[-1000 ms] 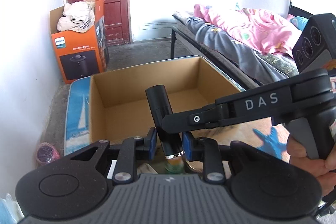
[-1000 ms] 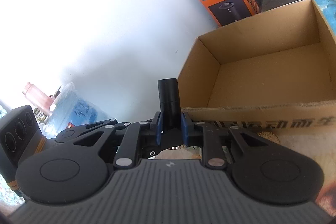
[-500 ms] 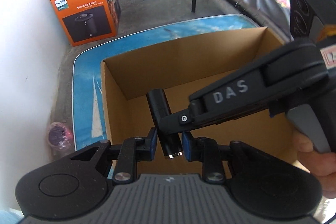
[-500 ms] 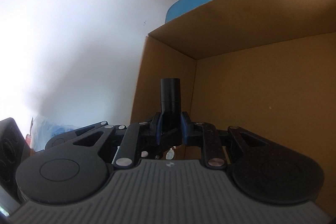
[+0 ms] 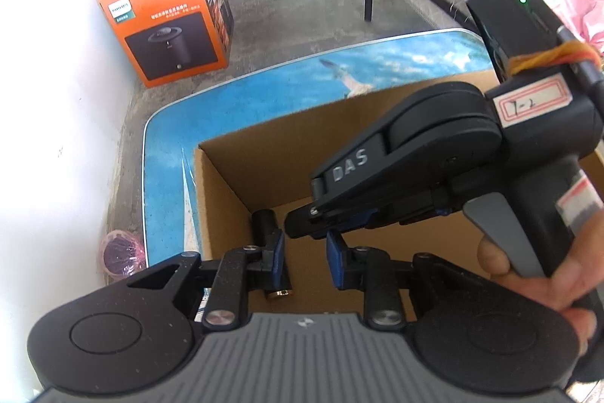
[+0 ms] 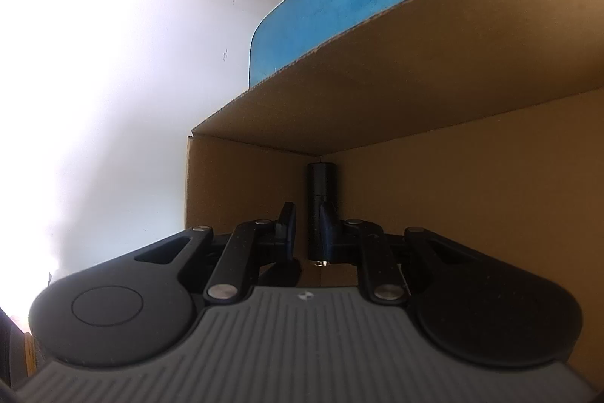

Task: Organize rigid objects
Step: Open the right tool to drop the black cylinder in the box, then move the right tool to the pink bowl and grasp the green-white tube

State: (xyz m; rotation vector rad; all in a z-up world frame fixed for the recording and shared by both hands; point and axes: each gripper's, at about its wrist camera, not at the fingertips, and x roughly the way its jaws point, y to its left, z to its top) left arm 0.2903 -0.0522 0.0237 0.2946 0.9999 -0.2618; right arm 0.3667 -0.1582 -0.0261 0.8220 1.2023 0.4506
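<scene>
Left gripper: jaws apart, over the box. Right gripper: jaws also apart, reaching into the box from the right; in the left view its tip sits just ahead of the left fingers. Black cylinder lies inside the box near the far-left corner, against one pad of each gripper, not clamped. Box stands on a blue table. Orange carton on the floor beyond.
</scene>
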